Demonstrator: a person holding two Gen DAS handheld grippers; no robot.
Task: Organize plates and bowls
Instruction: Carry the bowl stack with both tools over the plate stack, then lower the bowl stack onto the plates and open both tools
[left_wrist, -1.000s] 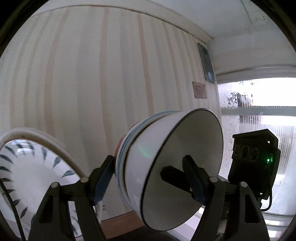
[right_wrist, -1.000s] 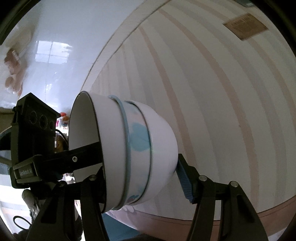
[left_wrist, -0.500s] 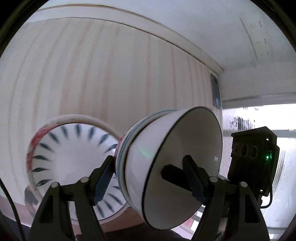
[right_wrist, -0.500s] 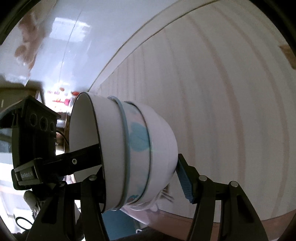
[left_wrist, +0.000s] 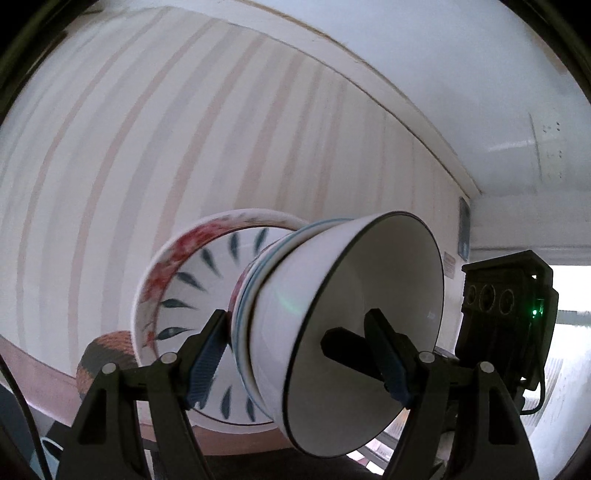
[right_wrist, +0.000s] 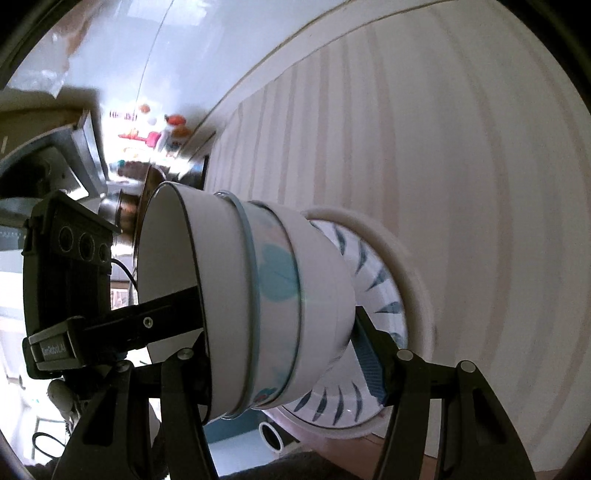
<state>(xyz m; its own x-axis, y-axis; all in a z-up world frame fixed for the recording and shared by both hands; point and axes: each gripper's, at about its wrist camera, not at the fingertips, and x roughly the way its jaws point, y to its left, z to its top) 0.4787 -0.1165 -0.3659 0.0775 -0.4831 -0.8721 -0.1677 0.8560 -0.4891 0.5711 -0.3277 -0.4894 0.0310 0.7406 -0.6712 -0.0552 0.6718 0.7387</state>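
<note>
A stack of nested white bowls (left_wrist: 343, 325) is held on its side between both grippers. My left gripper (left_wrist: 299, 354) is shut on it, one finger inside the top bowl, one on the outer bowl's base. My right gripper (right_wrist: 284, 358) grips the same stack (right_wrist: 258, 306) from the other side. Behind the stack is a large plate with dark leaf marks (left_wrist: 192, 291), nested in a red-flowered plate (left_wrist: 166, 266). It also shows in the right wrist view (right_wrist: 373, 280). The other gripper's body appears in each view.
A striped wall (left_wrist: 147, 147) fills the background. A bright window (left_wrist: 569, 332) is at the right. A brown woven thing (left_wrist: 103, 350) sits low left. A cluttered kitchen area (right_wrist: 147, 147) and a blue surface (right_wrist: 236, 424) show in the right wrist view.
Both grippers have swung with the bowl stack. The leaf-patterned plate has moved from the left edge to right behind the stack. The grip has not changed.
</note>
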